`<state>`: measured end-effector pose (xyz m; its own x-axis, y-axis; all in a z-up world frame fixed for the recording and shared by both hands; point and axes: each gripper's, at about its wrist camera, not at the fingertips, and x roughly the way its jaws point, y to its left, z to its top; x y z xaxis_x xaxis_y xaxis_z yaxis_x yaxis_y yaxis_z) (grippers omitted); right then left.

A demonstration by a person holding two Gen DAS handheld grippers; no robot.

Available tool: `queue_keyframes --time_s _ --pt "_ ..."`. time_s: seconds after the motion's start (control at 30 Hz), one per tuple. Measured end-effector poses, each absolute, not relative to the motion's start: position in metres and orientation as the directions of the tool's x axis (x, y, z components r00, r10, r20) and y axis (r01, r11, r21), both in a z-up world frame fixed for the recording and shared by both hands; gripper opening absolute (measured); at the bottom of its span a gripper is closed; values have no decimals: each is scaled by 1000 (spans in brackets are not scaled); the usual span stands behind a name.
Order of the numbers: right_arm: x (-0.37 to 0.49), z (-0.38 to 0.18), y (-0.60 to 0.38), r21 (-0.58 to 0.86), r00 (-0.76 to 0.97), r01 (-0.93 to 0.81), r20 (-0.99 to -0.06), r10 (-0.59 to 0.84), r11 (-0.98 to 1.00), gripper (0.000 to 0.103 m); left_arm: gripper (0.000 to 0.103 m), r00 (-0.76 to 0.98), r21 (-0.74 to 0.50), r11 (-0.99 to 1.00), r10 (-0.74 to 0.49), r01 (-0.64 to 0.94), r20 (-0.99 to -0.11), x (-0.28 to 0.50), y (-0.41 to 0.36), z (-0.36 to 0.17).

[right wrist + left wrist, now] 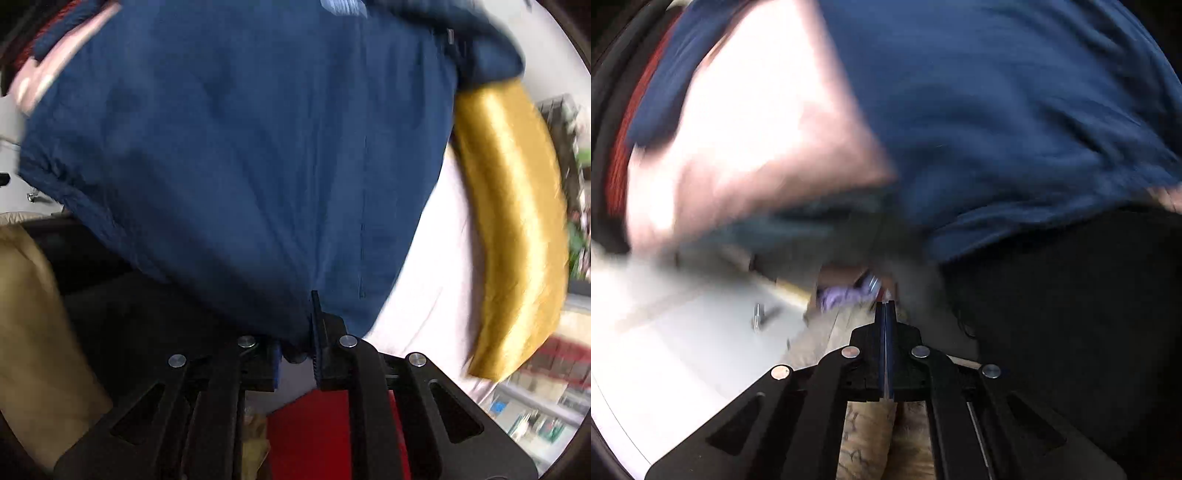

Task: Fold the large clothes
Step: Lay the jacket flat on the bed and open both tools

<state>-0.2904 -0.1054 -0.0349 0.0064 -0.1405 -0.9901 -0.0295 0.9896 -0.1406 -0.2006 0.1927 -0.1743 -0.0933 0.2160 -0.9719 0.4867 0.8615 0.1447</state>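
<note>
My left gripper (pixel 885 306) has its two fingers pressed flat together with no gap, and I see nothing caught between them. Beyond the tips lies a strip of wood-grain floor (pixel 827 332) and a small purple thing (pixel 838 297) too smeared to name. Farther out, a pale sheet (pixel 746 122) fills the upper left and the blue garment (pixel 979 122) spreads over the upper right, well clear of these fingers. A dark mass (pixel 1071 314) on the right is hard to read, and the whole left view is blurred.

My right gripper (pixel 312 317) stands narrow, its fingers clamped on the lower hem of the blue garment (pixel 240 155). The cloth bunches right at the tips and covers the left finger almost entirely, so only the ridged right finger (pixel 317 332) shows clearly. From the pinch the garment fans up and out over most of the view, lying on the pale sheet (pixel 417 295), with its top edge cut off by the frame. A gold cushion (pixel 513 221) curves along the garment's right side, touching or just beside its upper corner; I cannot tell which. Below the gripper sits something red (pixel 314 435), and at far left a tan cloth (pixel 29 314) that I cannot identify. Shelves at the right edge are only a blur.
</note>
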Motion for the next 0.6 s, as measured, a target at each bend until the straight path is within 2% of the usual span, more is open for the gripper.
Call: queue_keyframes --time_s 0.07,0.1,0.13,0.23,0.27,0.3,0.37,0.47,0.53,0.6 --pt "-279 -12 -106 -97 98 -16 -991 -95 995 22 0 -117 180 910 239 373 -964 -193 224 -175" --pt "-274 -9 -111 -66 100 5 -993 -66 998 38 0 -110 192 919 243 345 -964 -190 232 -172" --pt "-273 -16 -116 -58 54 9 -997 -59 998 69 0 -86 214 921 254 325 -963 -186 240 -164" --pt "-289 -40 -130 -55 -75 -37 -996 -57 998 77 3 2 232 931 242 282 -970 -166 241 -134" --pt "-296 -47 -133 -63 -117 -63 -991 -70 996 78 18 18 219 937 222 273 -975 -163 234 -127" --pt "-304 -54 -138 -91 -169 -96 -980 -107 991 78 48 39 200 942 197 268 -980 -155 229 -119" --pt "-309 -49 -158 -124 -166 -73 -977 -135 990 78 85 106 171 944 146 282 -984 -142 208 -105" --pt "-319 -22 -193 79 -54 181 -994 90 980 79 85 123 97 939 59 330 -991 -129 174 -103" --pt "-310 -17 -220 162 41 330 -987 157 930 84 85 79 68 934 42 350 -996 -120 155 -117" --pt "-302 -32 -236 209 77 457 -978 195 865 84 83 73 101 908 78 407 -994 -121 136 -135"
